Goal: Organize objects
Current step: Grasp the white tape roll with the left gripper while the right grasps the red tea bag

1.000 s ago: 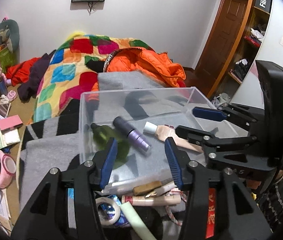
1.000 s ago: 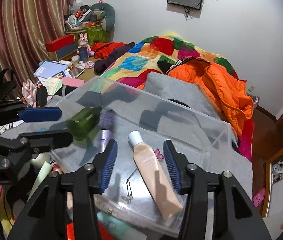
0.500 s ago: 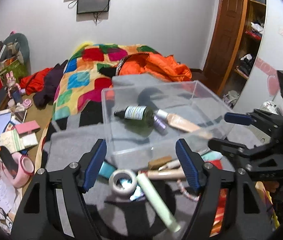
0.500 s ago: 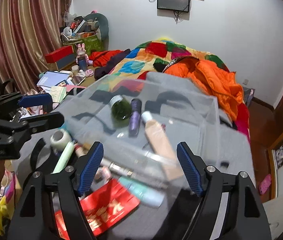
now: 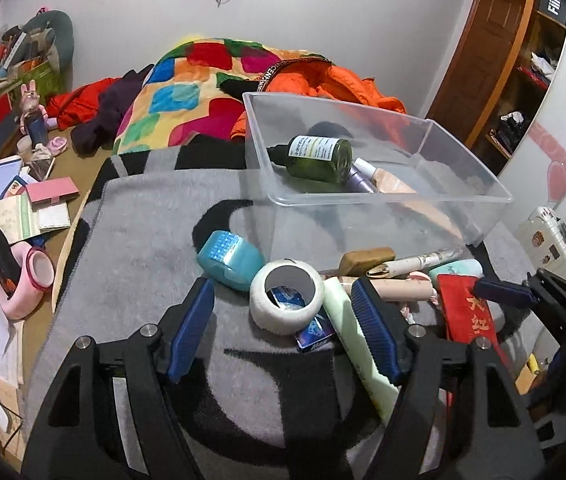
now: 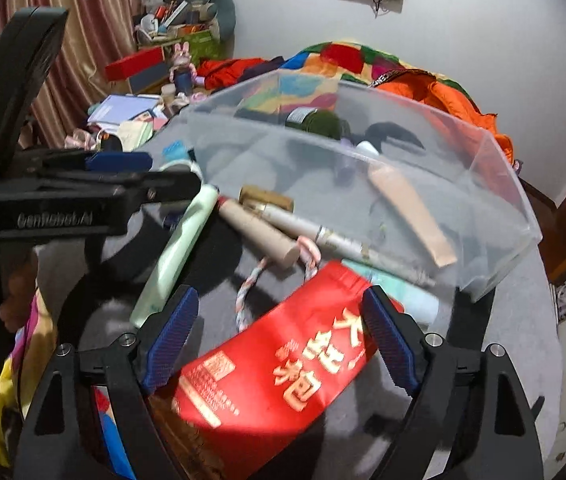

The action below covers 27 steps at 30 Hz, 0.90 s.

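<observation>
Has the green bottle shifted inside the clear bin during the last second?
Yes. The green bottle rolled from beside the purple tube toward the clear bin's far-left wall.

The red packet (image 6: 279, 364) in the right wrist view is smeared, its small print unreadable, its lower left corner hidden behind the right gripper's (image 6: 279, 344) finger. The clear bin's (image 6: 495, 184) wall blurs the green bottle (image 6: 315, 122) and beige tube (image 6: 411, 216) inside. In the left wrist view, the white tape roll (image 5: 287, 296) covers most of a blue packet (image 5: 315, 332).
</observation>
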Available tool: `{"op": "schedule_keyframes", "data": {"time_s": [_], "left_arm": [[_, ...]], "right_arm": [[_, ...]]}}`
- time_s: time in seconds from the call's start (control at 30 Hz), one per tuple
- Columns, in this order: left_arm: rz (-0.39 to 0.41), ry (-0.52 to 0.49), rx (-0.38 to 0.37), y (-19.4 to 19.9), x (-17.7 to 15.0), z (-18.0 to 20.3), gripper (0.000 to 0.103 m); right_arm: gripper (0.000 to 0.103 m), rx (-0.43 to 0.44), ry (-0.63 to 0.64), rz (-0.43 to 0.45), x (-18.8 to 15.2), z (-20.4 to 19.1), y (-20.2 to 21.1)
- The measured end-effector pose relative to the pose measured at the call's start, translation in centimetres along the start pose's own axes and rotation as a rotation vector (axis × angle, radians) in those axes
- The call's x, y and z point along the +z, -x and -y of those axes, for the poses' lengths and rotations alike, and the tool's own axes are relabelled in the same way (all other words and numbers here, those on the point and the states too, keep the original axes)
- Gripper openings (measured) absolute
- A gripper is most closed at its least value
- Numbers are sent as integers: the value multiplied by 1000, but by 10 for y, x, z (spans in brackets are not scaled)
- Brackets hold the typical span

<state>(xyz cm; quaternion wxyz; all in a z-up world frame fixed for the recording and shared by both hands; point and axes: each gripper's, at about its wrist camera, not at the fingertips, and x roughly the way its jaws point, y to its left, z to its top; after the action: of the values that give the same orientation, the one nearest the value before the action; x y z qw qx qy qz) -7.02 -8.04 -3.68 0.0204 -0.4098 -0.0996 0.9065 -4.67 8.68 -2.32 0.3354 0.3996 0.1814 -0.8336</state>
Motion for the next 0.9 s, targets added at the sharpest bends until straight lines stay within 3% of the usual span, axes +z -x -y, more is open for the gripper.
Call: {"op": "schedule_keyframes", "data": {"time_s": [0.3,0.4,0.67,0.9], "left_arm": [[6,-2,-13,-7,-1,5,51],[11,9,-13,-3,-3,2,39],[19,31,-11,16,-18,-1,39],[44,-6,-64,40,-26,22,39]], "right_arm": [[82,-21,-54,-23,-28,24,15],[82,-17,-84,-34,-36,36,21],[82,-28,-188,-64,-55,64,31],[82,-27,-263,-74,-68,79,37]]}}
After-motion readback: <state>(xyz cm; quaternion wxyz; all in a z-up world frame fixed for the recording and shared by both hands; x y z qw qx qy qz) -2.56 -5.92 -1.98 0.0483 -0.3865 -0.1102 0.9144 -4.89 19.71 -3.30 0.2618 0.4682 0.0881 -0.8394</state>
